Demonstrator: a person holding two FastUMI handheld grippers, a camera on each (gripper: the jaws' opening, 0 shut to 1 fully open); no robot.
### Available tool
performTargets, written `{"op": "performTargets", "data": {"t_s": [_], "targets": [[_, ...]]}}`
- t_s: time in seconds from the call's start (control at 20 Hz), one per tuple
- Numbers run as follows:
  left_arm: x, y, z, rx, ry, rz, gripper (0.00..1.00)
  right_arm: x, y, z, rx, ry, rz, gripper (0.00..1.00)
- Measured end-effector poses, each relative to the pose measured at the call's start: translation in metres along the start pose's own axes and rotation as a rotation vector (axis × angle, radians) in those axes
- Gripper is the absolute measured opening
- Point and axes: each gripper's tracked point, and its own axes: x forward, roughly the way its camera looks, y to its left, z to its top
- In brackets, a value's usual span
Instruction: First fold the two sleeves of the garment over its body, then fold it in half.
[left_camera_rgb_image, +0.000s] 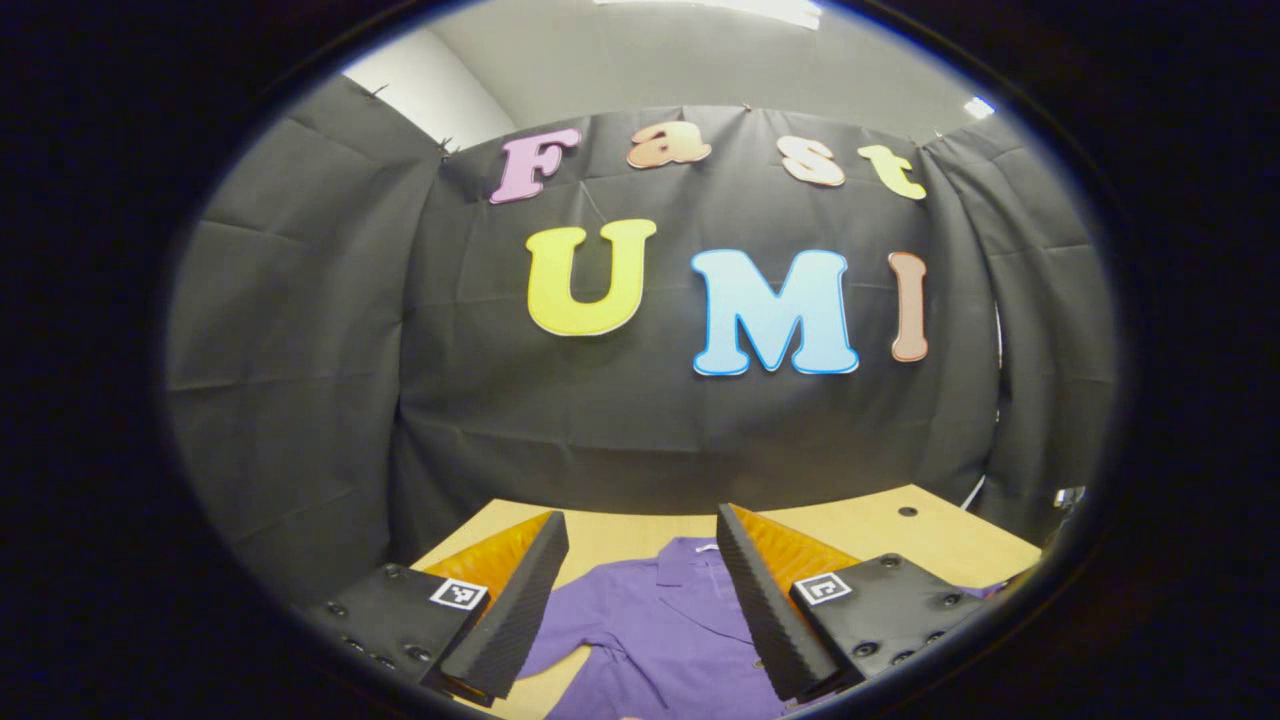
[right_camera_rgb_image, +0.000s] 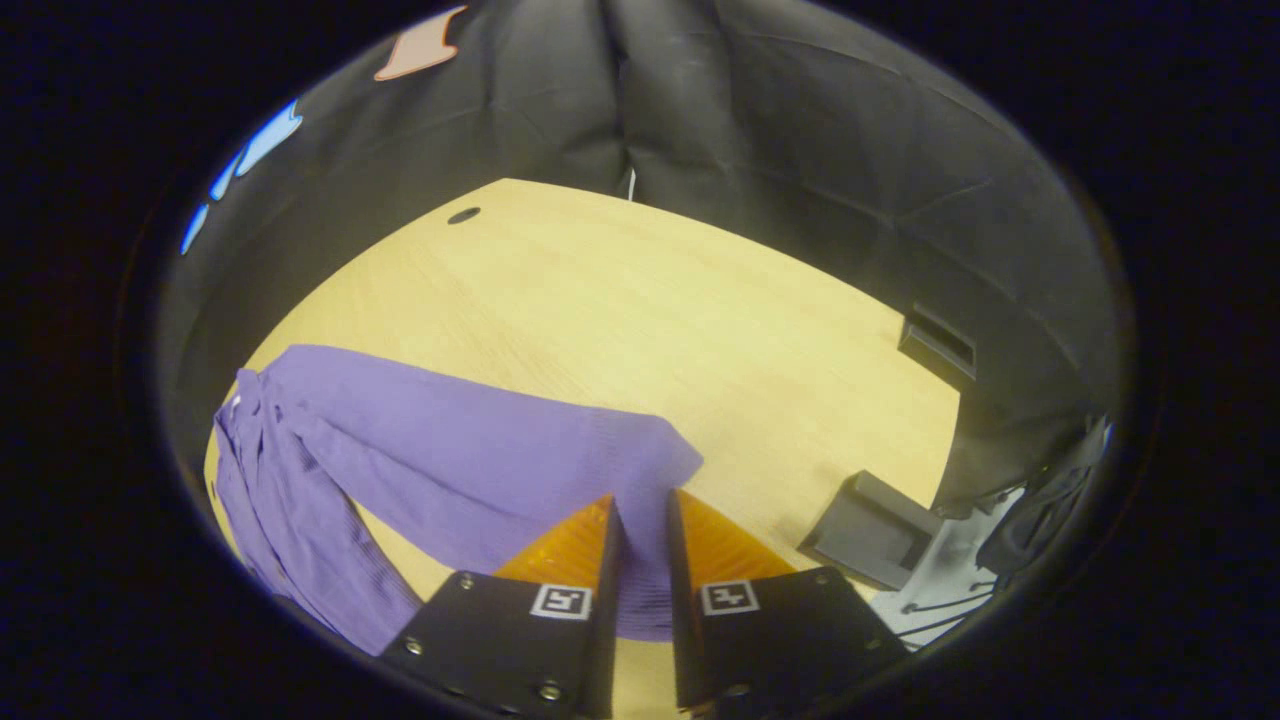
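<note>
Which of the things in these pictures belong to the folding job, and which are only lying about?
Belong to the job:
- purple shirt
- its sleeve, stretched out over the table
- left tool, open above the shirt
- right tool, shut on the sleeve's end

Only lying about:
- wooden table
- dark box at the table's edge
- black cloth wall

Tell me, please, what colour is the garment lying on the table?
The garment is plain purple, shown best in the right gripper view.
</note>
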Motion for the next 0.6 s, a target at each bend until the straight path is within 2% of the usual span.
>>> {"op": "performTargets", "data": {"t_s": [0.05, 0.15, 0.2, 0.45, 0.6], "targets": [[0.001, 0.005, -0.001, -0.003, -0.001, 0.009, 0.96, 0.002, -0.003, -0.007, 0.007, -0.005, 0.006, 0.15], [0.0, 0.013, -0.001, -0.009, -0.003, 0.023, 0.96, 0.0, -0.007, -0.005, -0.003, -0.016, 0.025, 0.14], [0.0, 0.016, -0.002, -0.012, 0.0, 0.029, 0.96, 0.002, -0.008, -0.004, -0.005, -0.018, 0.031, 0.05], [0.0, 0.031, -0.012, -0.014, 0.017, 0.052, 0.96, -0.004, 0.0, 0.013, -0.006, -0.055, 0.109, 0.02], [0.004, 0.039, -0.014, -0.002, 0.021, 0.062, 0.96, -0.029, 0.028, 0.05, -0.009, -0.124, 0.17, 0.01]]}}
